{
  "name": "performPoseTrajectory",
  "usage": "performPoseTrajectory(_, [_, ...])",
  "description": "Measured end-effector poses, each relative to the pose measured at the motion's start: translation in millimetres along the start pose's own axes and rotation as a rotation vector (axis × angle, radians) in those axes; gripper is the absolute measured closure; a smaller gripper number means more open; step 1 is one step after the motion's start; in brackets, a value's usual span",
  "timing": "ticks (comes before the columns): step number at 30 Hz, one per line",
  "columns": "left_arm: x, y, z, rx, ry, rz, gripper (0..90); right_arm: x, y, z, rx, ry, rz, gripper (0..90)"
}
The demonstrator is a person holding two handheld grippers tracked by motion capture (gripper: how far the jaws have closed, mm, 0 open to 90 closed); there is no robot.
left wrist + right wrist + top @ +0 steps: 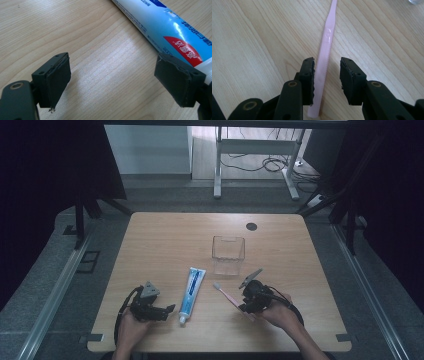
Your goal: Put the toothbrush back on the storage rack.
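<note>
A pink toothbrush (226, 295) lies flat on the wooden table (160, 245), head toward the far left. My right gripper (244, 306) stands over its handle end. In the right gripper view the handle (325, 47) runs between the two pads, close against the left pad (310, 75) and clear of the right one, so my right gripper (327, 63) is open. A blue and white toothpaste tube (191, 290) lies left of the brush, cap toward me. My left gripper (167, 311) rests beside the cap, open wide (112, 80), with the tube (170, 27) just past its right pad.
A clear square container (228, 254) stands upright beyond the toothbrush, near the table's middle. A dark round grommet (251, 226) sits near the far edge. The person's hands come in over the near edge. Metal desk legs and cables stand on the floor behind.
</note>
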State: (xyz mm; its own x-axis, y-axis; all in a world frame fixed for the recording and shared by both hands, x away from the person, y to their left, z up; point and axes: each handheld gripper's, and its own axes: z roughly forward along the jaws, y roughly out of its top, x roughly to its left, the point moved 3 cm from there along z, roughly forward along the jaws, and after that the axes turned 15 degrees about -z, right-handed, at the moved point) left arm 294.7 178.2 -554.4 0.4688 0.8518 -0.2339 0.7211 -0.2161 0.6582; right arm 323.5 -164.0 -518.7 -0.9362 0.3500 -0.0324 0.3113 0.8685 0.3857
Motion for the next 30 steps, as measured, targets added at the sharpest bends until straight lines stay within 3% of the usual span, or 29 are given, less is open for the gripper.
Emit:
performPoseTrajectory(5, [0.4, -0.2, -0.1, -0.001, 0.000, -0.005, 13.8, -2.1, 10.5, 8.2, 0.055, 0.014, -0.015, 68.1])
performPoseTrajectory(16, [0.7, -0.4, -0.4, -0.001, 0.003, -0.005, 13.8, -4.8, 28.2, 24.3, 0.163, -0.006, -0.019, 71.3])
performPoseTrajectory(24, [0.4, -0.3, -0.4, 0.001, 0.006, -0.001, 13.8, -5.3, 34.4, 27.2, 0.202, 0.001, -0.018, 78.9])
performPoseTrajectory(30, [0.7, -0.3, -0.4, 0.001, 0.008, -0.001, 13.9, -6.7, 34.5, 24.5, 0.183, 0.008, 0.001, 79.1])
